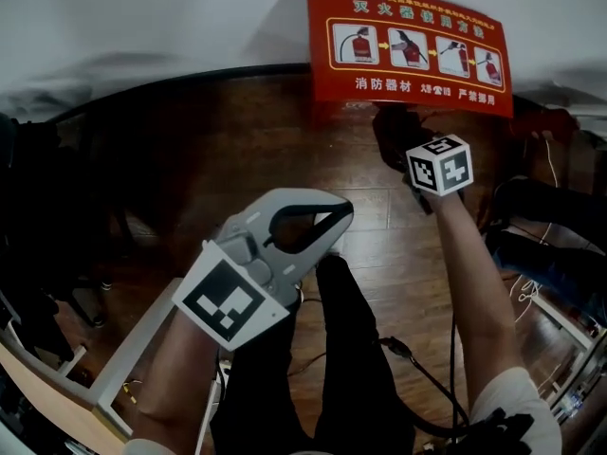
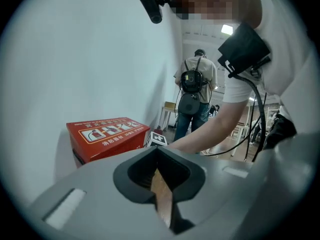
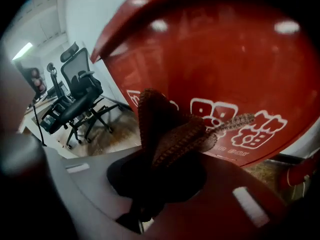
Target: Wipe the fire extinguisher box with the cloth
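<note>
The red fire extinguisher box stands on the wooden floor against the white wall, with picture instructions on its lid. My right gripper is low in front of it and shut on a dark brown cloth. In the right gripper view the cloth bunches out of the jaws, right up against the box's red front face. My left gripper hangs back over the floor, shut and holding nothing. The left gripper view looks past its shut jaws at the box from the side.
A black office chair stands to the left of the box. A person with a backpack stands farther back. Cables trail on the floor by my legs. A light table edge sits at the near left.
</note>
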{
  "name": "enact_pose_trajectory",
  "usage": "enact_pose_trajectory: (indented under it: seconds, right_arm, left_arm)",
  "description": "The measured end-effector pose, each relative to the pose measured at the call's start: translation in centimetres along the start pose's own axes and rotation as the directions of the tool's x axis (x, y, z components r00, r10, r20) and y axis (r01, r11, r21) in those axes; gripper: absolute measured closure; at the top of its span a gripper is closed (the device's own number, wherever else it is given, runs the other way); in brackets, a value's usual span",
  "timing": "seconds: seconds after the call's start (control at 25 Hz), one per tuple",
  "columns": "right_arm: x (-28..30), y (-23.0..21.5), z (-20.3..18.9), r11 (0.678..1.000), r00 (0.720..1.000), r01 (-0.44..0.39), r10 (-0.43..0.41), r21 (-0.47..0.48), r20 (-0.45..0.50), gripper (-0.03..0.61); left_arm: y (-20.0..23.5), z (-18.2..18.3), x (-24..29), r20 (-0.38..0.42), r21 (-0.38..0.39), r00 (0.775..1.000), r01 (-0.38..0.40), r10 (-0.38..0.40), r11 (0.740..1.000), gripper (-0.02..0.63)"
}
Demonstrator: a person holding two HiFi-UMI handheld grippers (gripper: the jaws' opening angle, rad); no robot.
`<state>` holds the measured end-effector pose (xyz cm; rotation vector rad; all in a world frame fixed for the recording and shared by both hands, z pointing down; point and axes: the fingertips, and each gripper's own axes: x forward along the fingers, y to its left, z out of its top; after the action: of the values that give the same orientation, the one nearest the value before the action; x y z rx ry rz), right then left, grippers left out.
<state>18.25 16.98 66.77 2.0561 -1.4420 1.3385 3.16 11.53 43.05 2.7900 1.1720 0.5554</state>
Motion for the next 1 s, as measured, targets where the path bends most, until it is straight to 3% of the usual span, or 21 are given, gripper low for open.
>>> enact_pose_trajectory:
  seconds: [0.28,0.68,1.0]
  right_arm:
    - [7.3,-3.1,-4.4,1.0,0.998,0.024,-0.024,0.0,-0.054,0.526]
    - [17.1,-6.1,-11.5,0.999,0.988,0.029,-0.025,0.026,-0.154,0.526]
    - [15.3,-3.3,-11.1,1.0,0.988,0.017,-0.014,0.019,-0.152,0.526]
  left_arm:
    - [1.2,-4.0,2.1,0.001,-0.021,1.0,0.006,-0.006,1.0,0.614]
    - [3.0,-8.9,4.3,0.015,0.017,0.999,0.033,-0.034,0.999,0.614]
    - [2.7,-8.2,2.9,0.03,0.006,0.999,0.018,-0.018,1.0,0.614]
